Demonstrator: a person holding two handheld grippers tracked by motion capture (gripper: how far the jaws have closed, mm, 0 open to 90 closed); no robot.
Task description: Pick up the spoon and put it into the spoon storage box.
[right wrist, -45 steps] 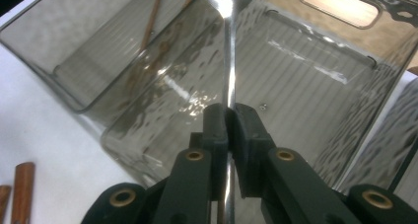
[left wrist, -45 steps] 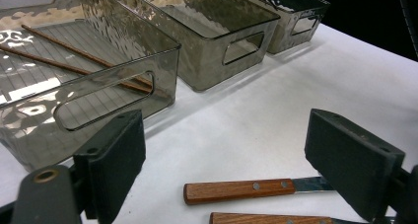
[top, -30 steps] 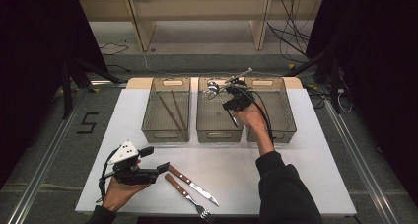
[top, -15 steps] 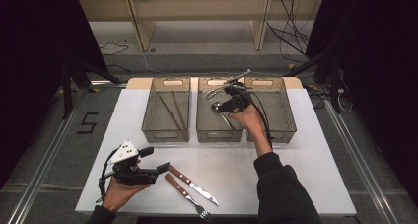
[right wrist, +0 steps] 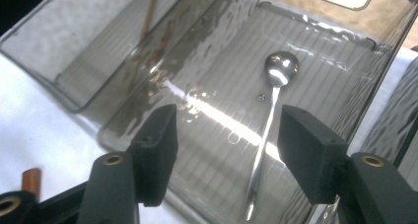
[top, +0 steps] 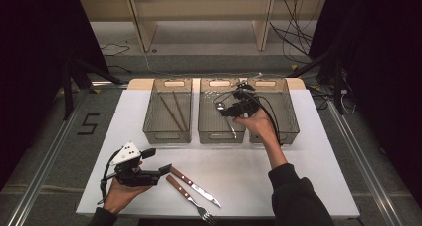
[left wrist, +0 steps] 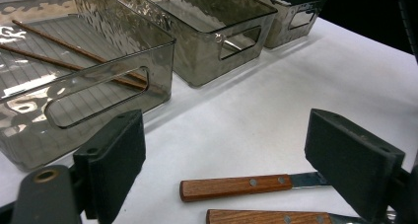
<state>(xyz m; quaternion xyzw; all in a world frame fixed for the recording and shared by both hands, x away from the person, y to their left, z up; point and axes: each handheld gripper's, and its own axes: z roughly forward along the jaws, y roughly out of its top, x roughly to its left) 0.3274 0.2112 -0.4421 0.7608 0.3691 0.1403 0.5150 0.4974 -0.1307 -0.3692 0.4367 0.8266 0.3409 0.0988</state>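
A metal spoon (right wrist: 268,130) lies flat on the floor of the middle smoky plastic bin (top: 205,111), bowl toward the far end. My right gripper (top: 221,110) hovers over that bin, open, and its jaws (right wrist: 231,152) frame the spoon without touching it. My left gripper (top: 158,160) rests low at the table's front left, open with nothing between its jaws (left wrist: 231,150). Just beyond its tips lie a wooden-handled knife (top: 196,186) (left wrist: 231,187) and a wooden-handled fork (top: 186,196) (left wrist: 261,217), side by side on the white table.
The left bin (top: 166,136) holds two brown chopsticks (top: 171,111) (left wrist: 74,49). The right bin (top: 291,116) stands beside the right hand. All three bins sit in a row across the back of the white tabletop (top: 298,176).
My right gripper has come down and toward me over the middle bin. The spoon seen at its jaws earlier now lies on the bin floor. My left gripper has stayed put.
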